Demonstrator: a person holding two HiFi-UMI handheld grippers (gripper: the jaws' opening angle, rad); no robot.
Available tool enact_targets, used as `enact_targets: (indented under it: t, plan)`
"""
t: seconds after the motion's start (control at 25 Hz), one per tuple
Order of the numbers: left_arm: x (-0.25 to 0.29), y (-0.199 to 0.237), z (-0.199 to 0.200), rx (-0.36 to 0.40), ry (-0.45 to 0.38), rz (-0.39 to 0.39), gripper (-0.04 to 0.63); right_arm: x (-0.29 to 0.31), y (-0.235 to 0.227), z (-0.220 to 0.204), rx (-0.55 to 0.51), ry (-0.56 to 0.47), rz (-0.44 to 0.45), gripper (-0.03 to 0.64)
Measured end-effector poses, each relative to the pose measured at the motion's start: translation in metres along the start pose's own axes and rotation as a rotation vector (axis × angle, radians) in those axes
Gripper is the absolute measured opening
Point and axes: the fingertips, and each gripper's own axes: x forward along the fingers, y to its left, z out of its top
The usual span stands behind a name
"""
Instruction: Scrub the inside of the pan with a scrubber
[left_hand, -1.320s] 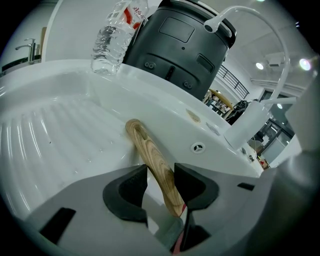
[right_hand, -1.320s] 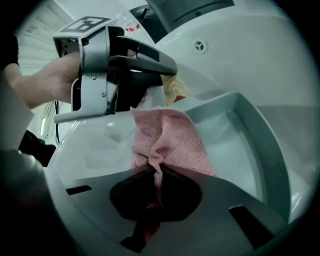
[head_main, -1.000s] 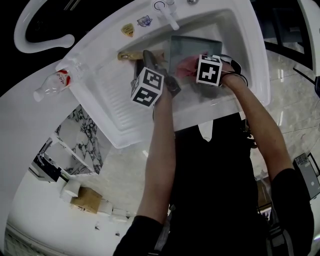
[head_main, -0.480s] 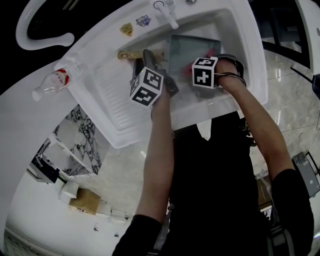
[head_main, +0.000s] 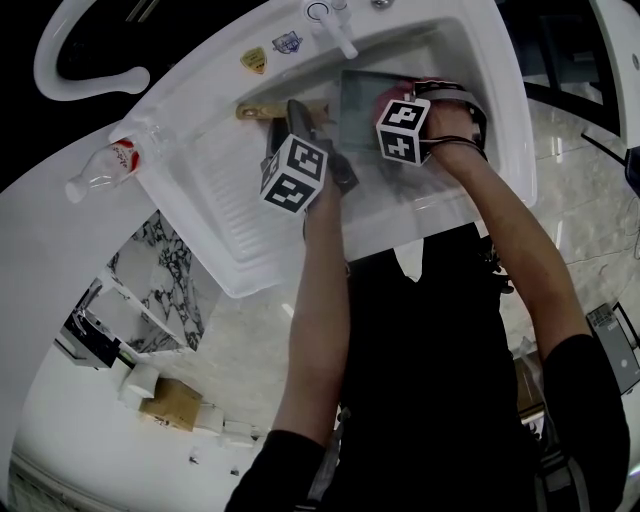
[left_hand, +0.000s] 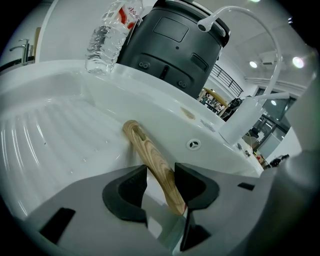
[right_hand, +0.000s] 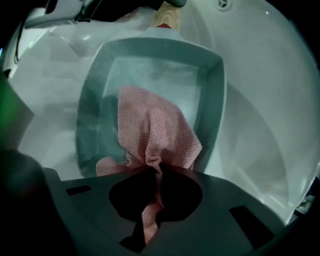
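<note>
So the pan (right_hand: 212, 100) is sitting down in the basin of the white sink (head_main: 230, 200), a squarish grey one. Its wooden handle (left_hand: 147, 150) sticks out over the ribbed draining part. The left hand-held gripper (left_hand: 160, 175) is clamped on that handle near where it meets the pan, one pad on each side of the wood.

The right hand-held gripper (right_hand: 155, 167) points pretty much straight down over the pan. Its jaws are pinched together on a pink mesh scrubber (right_hand: 152, 132). The scrubber bunches up at the pads and fans out below them, hanging inside the pan over its floor, closer to the near wall. I can't tell if it's actually pressing on the bottom.

There's also a white tap (head_main: 335, 30) at the back of the sink and a clear plastic bottle (head_main: 105, 170) on the worktop just beside the sink's edge.
</note>
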Motion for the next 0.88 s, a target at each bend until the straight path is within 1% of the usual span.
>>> enact_targets:
  t: [0.2, 0.28, 0.36, 0.44, 0.56, 0.64, 0.72, 0.8, 0.88]
  plan:
    - [0.000, 0.000, 0.000, -0.008, -0.003, -0.002, 0.187, -0.001, -0.025, -0.001, 0.000, 0.033, -0.163, 0.023]
    - [0.000, 0.001, 0.001, -0.015, -0.004, 0.000, 0.186, -0.004, -0.030, 0.005, 0.012, 0.017, -0.231, 0.023]
    - [0.000, 0.001, 0.000, -0.017, -0.003, -0.001, 0.186, -0.010, -0.036, 0.018, 0.042, -0.058, -0.298, 0.023]
    - [0.001, 0.001, 0.000, -0.015, -0.002, -0.001, 0.186, -0.020, -0.043, 0.040, 0.094, -0.190, -0.346, 0.023]
    - [0.001, 0.001, 0.000, -0.017, -0.001, -0.001, 0.186, -0.034, -0.052, 0.071, 0.162, -0.390, -0.384, 0.023]
    - [0.001, 0.001, 0.000, -0.017, -0.001, -0.001, 0.186, -0.042, -0.055, 0.090, 0.181, -0.512, -0.397, 0.023]
    - [0.001, 0.001, 0.001, -0.012, -0.002, -0.003, 0.186, -0.051, -0.056, 0.107, 0.187, -0.635, -0.381, 0.023]
    - [0.001, -0.001, 0.000, -0.004, -0.003, -0.007, 0.186, -0.058, -0.051, 0.121, 0.206, -0.746, -0.303, 0.023]
    - [0.001, -0.001, 0.000, 0.000, -0.003, -0.006, 0.187, -0.062, -0.041, 0.129, 0.230, -0.821, -0.191, 0.023]
